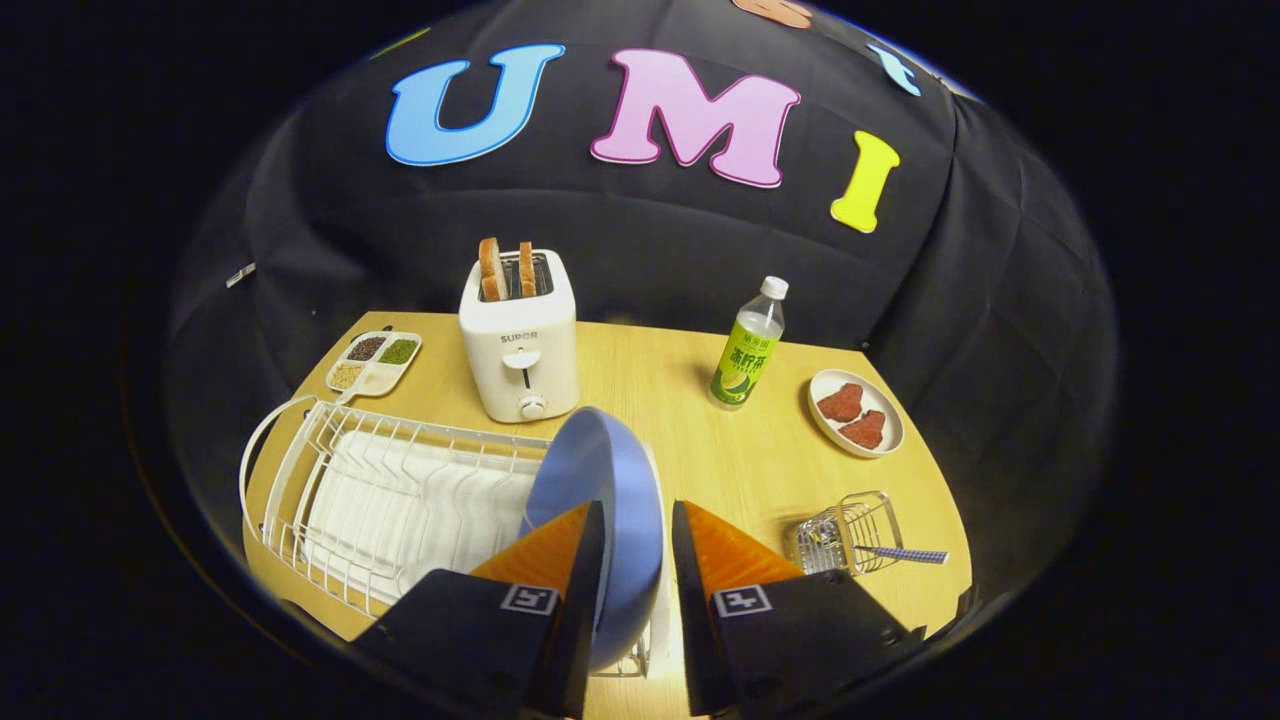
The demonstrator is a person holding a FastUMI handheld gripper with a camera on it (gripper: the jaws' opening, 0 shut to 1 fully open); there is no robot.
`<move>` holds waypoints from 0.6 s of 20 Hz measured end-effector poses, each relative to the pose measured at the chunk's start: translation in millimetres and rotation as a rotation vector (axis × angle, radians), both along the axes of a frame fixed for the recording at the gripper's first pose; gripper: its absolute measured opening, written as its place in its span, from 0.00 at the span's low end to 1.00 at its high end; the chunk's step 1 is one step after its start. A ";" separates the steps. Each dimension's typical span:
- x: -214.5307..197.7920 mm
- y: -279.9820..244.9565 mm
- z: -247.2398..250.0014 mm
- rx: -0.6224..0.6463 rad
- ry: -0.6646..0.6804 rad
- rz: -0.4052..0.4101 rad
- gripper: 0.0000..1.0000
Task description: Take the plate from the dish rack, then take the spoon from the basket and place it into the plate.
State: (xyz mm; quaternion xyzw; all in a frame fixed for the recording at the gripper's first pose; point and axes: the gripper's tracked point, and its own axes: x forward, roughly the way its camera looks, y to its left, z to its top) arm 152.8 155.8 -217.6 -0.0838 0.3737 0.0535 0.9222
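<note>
The gripper (638, 525) is seen nearest, with a blue plate (600, 470) standing on edge between its two fingers. The left finger lies against the plate's face, while a narrow gap is seen between the plate's rim and the right finger, so a firm pinch cannot be told for certain. The plate is held at the right end of the white wire dish rack (370, 490), which is spread across the left of the wooden tabletop (720, 450). Just to the right of the fingers a small wire basket (845, 535) is set, and the spoon (900, 553) is lodged in it with its handle pointing out to the right. Beyond the rack, a white toaster (518, 350) with two slices of bread is placed, with a four-part dish of grains (375, 362) to its left. Farther right, a green-labelled bottle (748, 345) and a small plate of meat (856, 412) are found.
</note>
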 end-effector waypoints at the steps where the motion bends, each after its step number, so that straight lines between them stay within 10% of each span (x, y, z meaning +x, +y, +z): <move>1: -1.2 -0.2 -3.1 0.003 0.020 -0.019 0.33; 12: 21.5 -0.8 29.0 -0.045 -0.085 -0.063 0.23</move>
